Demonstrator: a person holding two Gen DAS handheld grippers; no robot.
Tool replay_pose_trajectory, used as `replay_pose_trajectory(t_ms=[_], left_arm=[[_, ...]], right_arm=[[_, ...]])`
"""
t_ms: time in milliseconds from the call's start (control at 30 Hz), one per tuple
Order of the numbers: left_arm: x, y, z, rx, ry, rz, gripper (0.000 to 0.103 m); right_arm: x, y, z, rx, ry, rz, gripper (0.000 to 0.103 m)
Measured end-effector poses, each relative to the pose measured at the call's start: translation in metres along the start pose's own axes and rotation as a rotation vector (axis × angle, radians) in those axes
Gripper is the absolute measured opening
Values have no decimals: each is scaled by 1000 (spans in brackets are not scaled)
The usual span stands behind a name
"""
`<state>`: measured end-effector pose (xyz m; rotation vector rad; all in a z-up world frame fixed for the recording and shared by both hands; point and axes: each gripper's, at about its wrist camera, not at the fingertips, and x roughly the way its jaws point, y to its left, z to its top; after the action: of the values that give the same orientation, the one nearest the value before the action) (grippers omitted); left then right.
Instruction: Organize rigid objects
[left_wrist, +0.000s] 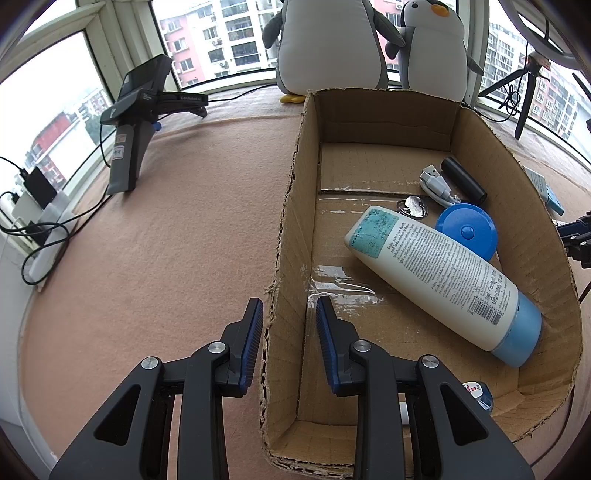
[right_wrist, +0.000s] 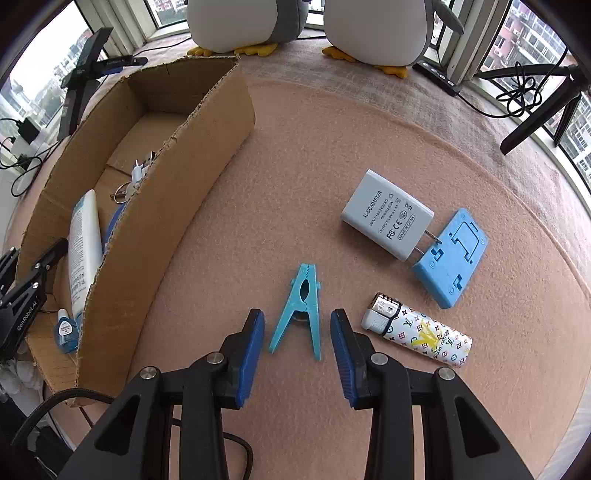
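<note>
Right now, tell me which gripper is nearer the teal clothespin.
Right. The right gripper straddles the teal clothespin on the mat, fingers either side. The left gripper is shut on the cardboard box wall, across the box from it.

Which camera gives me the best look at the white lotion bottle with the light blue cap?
The left wrist view: the white lotion bottle with the light blue cap lies fully visible in the cardboard box, label and barcode readable. The right wrist view shows only a narrow strip of it behind the box wall.
</note>
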<state>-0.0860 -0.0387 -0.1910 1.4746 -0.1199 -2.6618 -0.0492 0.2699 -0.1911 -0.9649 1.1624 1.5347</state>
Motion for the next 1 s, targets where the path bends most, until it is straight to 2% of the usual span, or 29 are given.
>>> replay_pose_trajectory(t_ms=[233,300,333,500,800,933,1000], left_arm=[[0,1,0,-1,0,-1,27],[0,0,0,-1,0,-1,27],[0,0,0,-2,0,-2,27],[0,0,0,-2,0,-1,27],[0,0,-1,-2,-1,-2,27],[0,0,-1,-3,-1,-3,27],[0,0,-1,-4,-2,-5,27]], right_arm=[[4,-5,0,1,24,4,33],[4,-6,1,-1,28,6,30],[4,-7,2,2,29,3,23],[1,-11,-4,23,21,28,23],[-41,-9,-13,64,-115,46,22],[-67,2,2,41,-193,52,22],[-75,21,14,22,-229,65,22]])
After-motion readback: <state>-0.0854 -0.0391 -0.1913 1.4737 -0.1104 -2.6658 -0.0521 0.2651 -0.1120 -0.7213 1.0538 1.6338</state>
